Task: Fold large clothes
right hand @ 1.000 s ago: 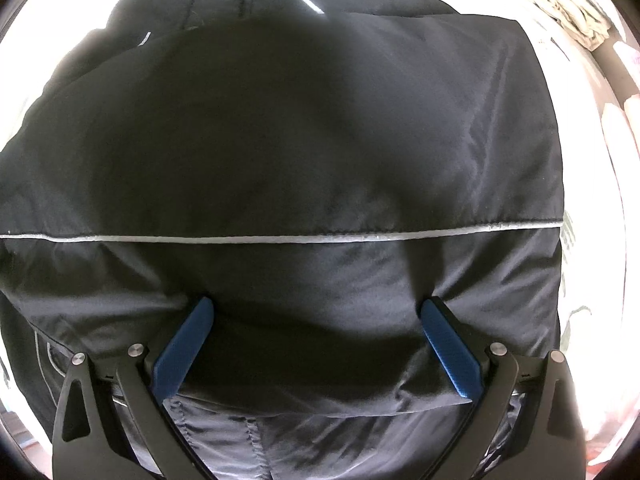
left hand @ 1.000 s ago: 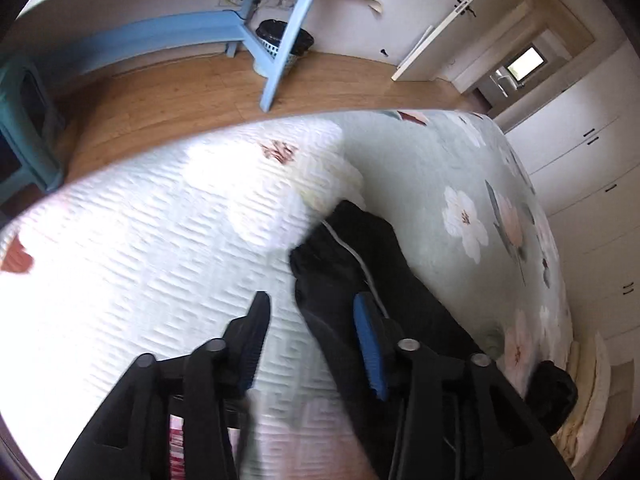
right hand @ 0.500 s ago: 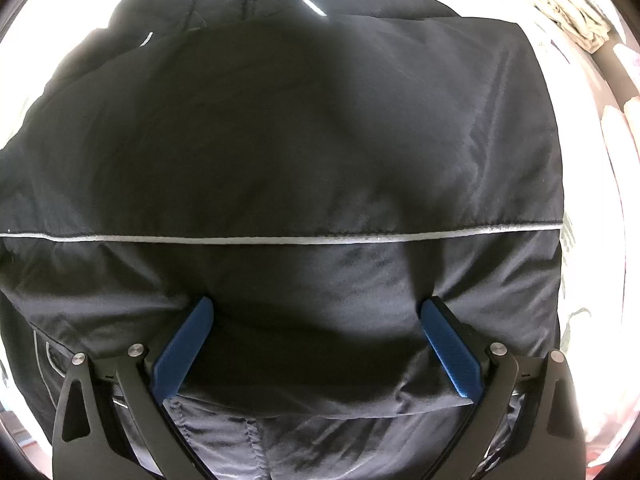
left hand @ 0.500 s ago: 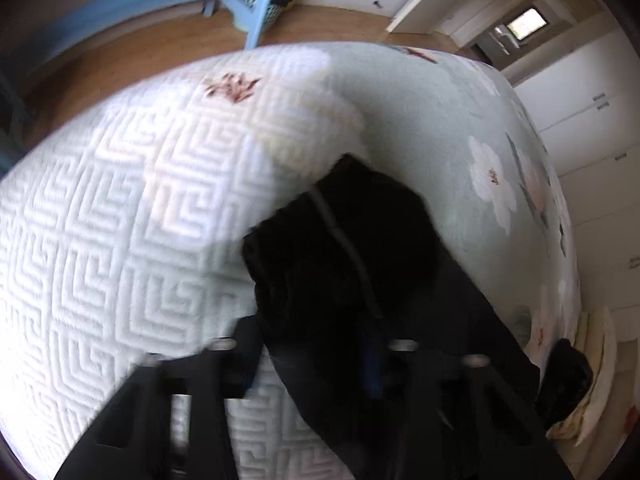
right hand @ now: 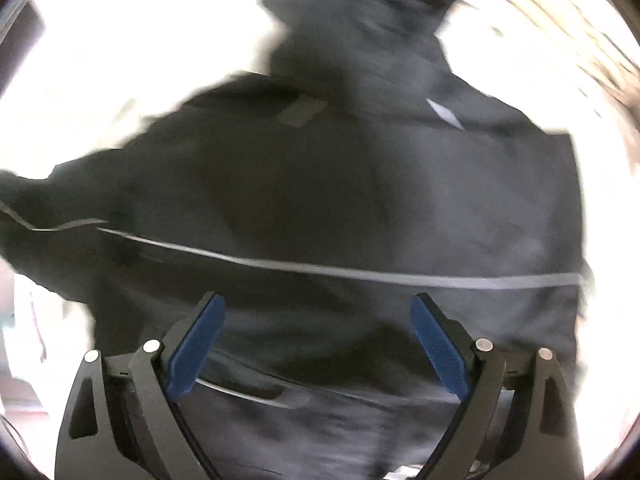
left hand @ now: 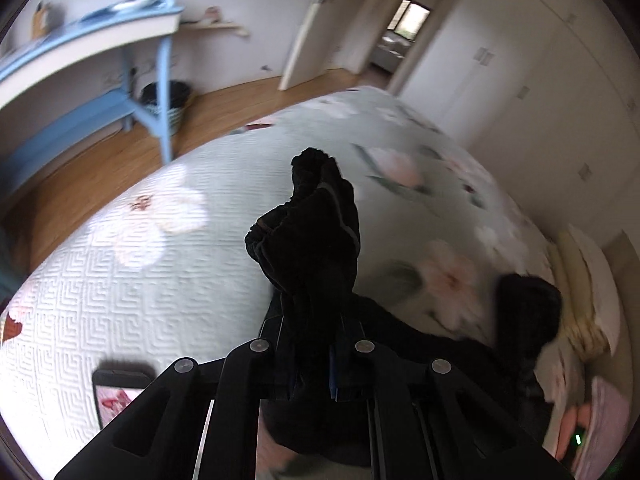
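Black jacket (right hand: 340, 208) lies spread on the floral bedspread (left hand: 120, 280), filling most of the right wrist view; grey piping line runs across it roughly 9 to 3 o'clock. In the left wrist view one sleeve (left hand: 312, 232) is bunched and lifted, sticking up toward 12 o'clock from the jaws.

Just changed: left gripper (left hand: 312, 364) has been closing and is now clamped tight on the sleeve, fabric squeezed between the jaws. It was open beside the sleeve a second ago, sleeve flat on the bed then; now the cuff end is off the bedspread. Judgement: the grasp is done and the sleeve fold-in over the body is starting.

Right gripper (right hand: 316, 344) hovers wide apart over the lower jacket, jaws just narrowed a little, nothing pinched between the blue pads (right hand: 196, 344). Versus earlier, its view shows more of the jacket, hood (right hand: 360, 12) at 12 o'clock now in frame, picture blurred, so it looks to have pulled back from the cloth.

Outward: blue desk (left hand: 80, 52) at 10 o'clock, black bin (left hand: 166, 100) under it, wooden floor, open door at 1 o'clock, white wardrobes at 2 o'clock.
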`<move>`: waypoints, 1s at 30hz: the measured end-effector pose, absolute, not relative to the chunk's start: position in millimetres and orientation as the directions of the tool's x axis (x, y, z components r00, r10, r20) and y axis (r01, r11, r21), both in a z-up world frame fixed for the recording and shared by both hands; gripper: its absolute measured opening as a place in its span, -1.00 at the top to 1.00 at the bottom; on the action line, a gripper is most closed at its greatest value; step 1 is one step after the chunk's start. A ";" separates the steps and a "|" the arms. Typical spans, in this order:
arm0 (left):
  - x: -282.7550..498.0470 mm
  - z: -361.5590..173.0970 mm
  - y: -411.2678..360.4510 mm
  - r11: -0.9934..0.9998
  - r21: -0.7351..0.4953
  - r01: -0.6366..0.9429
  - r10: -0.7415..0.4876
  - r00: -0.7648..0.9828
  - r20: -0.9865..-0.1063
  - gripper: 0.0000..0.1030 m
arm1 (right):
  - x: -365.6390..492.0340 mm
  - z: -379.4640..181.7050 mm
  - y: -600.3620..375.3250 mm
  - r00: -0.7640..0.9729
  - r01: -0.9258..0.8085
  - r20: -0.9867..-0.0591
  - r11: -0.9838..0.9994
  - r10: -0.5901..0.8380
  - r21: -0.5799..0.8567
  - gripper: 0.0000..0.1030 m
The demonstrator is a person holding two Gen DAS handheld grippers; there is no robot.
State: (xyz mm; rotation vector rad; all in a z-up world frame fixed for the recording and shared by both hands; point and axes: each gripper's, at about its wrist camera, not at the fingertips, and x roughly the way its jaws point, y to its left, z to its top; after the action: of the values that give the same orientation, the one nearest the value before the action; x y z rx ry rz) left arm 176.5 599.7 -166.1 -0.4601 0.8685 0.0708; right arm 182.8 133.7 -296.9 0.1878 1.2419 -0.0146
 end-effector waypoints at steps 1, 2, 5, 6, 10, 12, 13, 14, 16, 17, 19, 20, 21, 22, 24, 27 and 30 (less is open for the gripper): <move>172.9 -161.3 588.8 0.903 -0.367 -0.221 -0.142 0.654 -0.743 0.79 | 190.5 -296.6 148.7 0.335 0.077 -0.934 0.985 0.120 0.155 -0.83; 171.6 -159.0 582.1 0.905 -0.370 -0.210 -0.150 0.656 -0.740 0.79 | 198.7 -297.7 163.5 0.345 0.046 -0.929 0.986 0.134 0.159 -0.82; 164.0 -149.4 557.7 0.918 -0.361 -0.165 -0.168 0.663 -0.729 0.80 | 220.1 -322.5 197.3 0.303 -0.012 -0.946 0.993 0.117 0.119 -0.71; 162.0 -147.0 551.5 0.919 -0.364 -0.152 -0.177 0.665 -0.725 0.80 | 225.7 -338.4 201.2 0.254 -0.005 -0.962 0.995 0.102 0.105 -0.70; 156.5 -140.3 524.2 0.929 -0.355 -0.105 -0.201 0.664 -0.721 0.80 | 228.9 -356.9 212.8 0.244 -0.073 -0.968 0.997 0.052 0.035 -0.94; 154.1 -138.8 507.5 0.931 -0.358 -0.073 -0.225 0.657 -0.719 0.80 | 229.2 -353.2 208.9 0.238 -0.080 -0.968 0.995 0.080 0.062 -0.90; 151.3 -137.1 496.5 0.931 -0.361 -0.051 -0.242 0.654 -0.717 0.80 | 227.2 -346.0 199.9 0.240 -0.071 -0.963 0.991 0.125 0.111 -0.84; 148.4 -134.6 481.5 0.932 -0.363 -0.017 -0.265 0.651 -0.711 0.80 | 225.3 -339.6 191.5 0.245 -0.062 -0.956 0.987 0.162 0.151 -0.72; 143.4 -130.9 449.9 0.931 -0.362 0.056 -0.313 0.634 -0.707 0.80 | 214.1 -322.0 168.0 0.269 -0.033 -0.937 0.974 0.224 0.224 -0.72; 140.5 -130.4 429.2 0.924 -0.368 0.103 -0.349 0.619 -0.703 0.80 | 204.1 -311.8 152.1 0.292 -0.013 -0.928 0.972 0.230 0.236 -0.72; 134.5 -130.2 391.3 0.912 -0.373 0.172 -0.398 0.598 -0.696 0.80 | 186.2 -299.1 124.7 0.314 0.019 -0.924 0.971 0.221 0.238 -0.72; 131.6 -131.8 368.4 0.903 -0.376 0.210 -0.424 0.584 -0.693 0.80 | 176.2 -294.4 107.0 0.319 0.041 -0.924 0.971 0.211 0.236 -0.72; 129.4 -133.5 349.1 0.894 -0.378 0.238 -0.444 0.570 -0.691 0.80 | 166.4 -291.9 88.4 0.320 0.066 -0.927 0.971 0.197 0.230 -0.72; 126.6 -135.9 329.5 0.886 -0.379 0.269 -0.464 0.557 -0.689 0.80 | 154.6 -290.1 66.8 0.317 0.098 -0.931 0.970 0.180 0.221 -0.72; 120.5 -139.8 287.3 0.859 -0.390 0.332 -0.512 0.528 -0.678 0.80 | 136.8 -285.8 35.3 0.309 0.151 -0.939 0.967 0.151 0.205 -0.72; 112.2 -143.9 225.3 0.808 -0.419 0.415 -0.584 0.470 -0.662 0.79 | 105.0 -284.0 -17.1 0.307 0.238 -0.944 0.951 0.120 0.199 -0.72; 99.6 -156.8 161.8 0.756 -0.433 0.491 -0.636 0.393 -0.664 0.78 | 83.8 -278.2 -60.1 0.309 0.297 -0.946 0.935 0.099 0.195 -0.72</move>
State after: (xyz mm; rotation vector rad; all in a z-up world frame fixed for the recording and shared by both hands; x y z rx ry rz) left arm 99.6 161.8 -156.8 -0.1770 0.9206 -0.7202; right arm 83.8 -60.1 -278.2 0.3643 1.2574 -0.1345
